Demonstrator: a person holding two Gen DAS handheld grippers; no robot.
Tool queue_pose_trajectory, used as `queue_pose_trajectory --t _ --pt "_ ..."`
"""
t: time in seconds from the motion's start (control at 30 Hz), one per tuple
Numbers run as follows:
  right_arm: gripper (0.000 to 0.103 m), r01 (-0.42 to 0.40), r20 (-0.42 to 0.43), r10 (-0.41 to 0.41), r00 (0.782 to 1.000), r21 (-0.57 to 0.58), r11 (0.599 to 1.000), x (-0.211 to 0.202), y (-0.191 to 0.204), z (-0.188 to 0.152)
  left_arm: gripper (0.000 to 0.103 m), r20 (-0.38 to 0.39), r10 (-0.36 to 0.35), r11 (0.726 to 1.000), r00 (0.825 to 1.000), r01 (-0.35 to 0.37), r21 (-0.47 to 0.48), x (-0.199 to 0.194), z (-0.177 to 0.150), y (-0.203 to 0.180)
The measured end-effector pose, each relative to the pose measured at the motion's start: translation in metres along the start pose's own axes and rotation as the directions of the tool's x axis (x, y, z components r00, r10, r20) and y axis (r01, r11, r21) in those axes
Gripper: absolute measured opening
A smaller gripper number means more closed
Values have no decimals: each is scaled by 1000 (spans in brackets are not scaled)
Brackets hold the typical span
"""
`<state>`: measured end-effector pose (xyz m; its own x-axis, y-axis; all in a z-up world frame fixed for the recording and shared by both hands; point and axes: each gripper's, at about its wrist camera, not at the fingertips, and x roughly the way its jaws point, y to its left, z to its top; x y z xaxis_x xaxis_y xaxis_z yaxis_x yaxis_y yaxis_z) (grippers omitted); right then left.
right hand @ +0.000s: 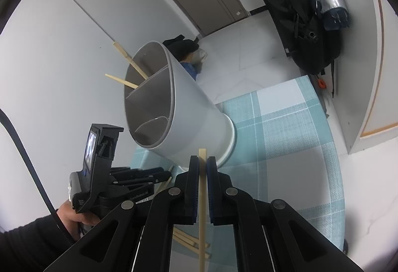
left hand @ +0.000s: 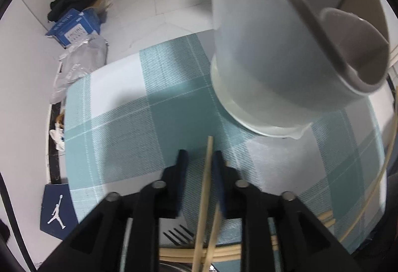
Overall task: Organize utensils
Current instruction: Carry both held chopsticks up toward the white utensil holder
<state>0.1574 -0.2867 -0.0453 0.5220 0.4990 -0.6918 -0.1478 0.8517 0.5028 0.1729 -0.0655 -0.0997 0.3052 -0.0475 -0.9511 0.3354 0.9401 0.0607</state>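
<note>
A tall grey utensil holder (right hand: 189, 107) with inner dividers stands on the teal checked tablecloth (right hand: 286, 147); it also shows in the left wrist view (left hand: 273, 60). Two chopsticks (right hand: 129, 63) stick out of its back compartment. My right gripper (right hand: 202, 162) is shut on one wooden chopstick (right hand: 202, 197), held upright just in front of the holder's base. My left gripper (left hand: 199, 157) has a wooden chopstick (left hand: 206, 185) lying against its right finger; the jaws look partly apart. A black fork (left hand: 177, 234) and several more chopsticks (left hand: 223, 252) lie below it.
A blue box (left hand: 74, 28), black clothes and a silver bag (left hand: 79, 60) sit on the floor beyond the table's far edge. A navy bag with a white logo (left hand: 56, 212) is at the left. A black backpack (right hand: 298, 10) hangs at the right.
</note>
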Motion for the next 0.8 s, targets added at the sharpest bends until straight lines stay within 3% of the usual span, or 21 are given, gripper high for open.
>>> queue_pose_trajectory --t 0.07,0.17,0.27,0.3,0.37,0.43,0.63,0.8 --pt "6 0 3 0 1000 2 1000 0 0 0 33 -5 -15 1000 1000 15 -25 3 3 5" --pt "6 1 4 -1 1000 2 1000 -1 1 -1 35 -1 -76 995 997 76 -67 3 4 10" --pt "6 1 6 -1 1000 -1 1000 -1 1 -1 35 19 -82 995 996 84 -61 3 2 6" --pt "6 0 7 0 1000 0 1000 -1 1 -1 33 27 -94 994 995 95 -47 3 1 4" --pt "6 1 9 -1 1000 1 1000 -2 0 0 12 38 -93 995 995 94 -33 0 -1 0" --pt "6 0 11 0 1000 2 1000 -3 1 1 2 29 -114 992 993 115 -45 0 0 2" --pt "6 4 21 -4 1000 -12 1000 -6 6 0 1 62 -90 990 994 96 -105 -7 -5 9" --pt "6 6 44 -4 999 -29 1000 -12 11 0 1 175 -71 973 982 107 -204 -38 -13 27"
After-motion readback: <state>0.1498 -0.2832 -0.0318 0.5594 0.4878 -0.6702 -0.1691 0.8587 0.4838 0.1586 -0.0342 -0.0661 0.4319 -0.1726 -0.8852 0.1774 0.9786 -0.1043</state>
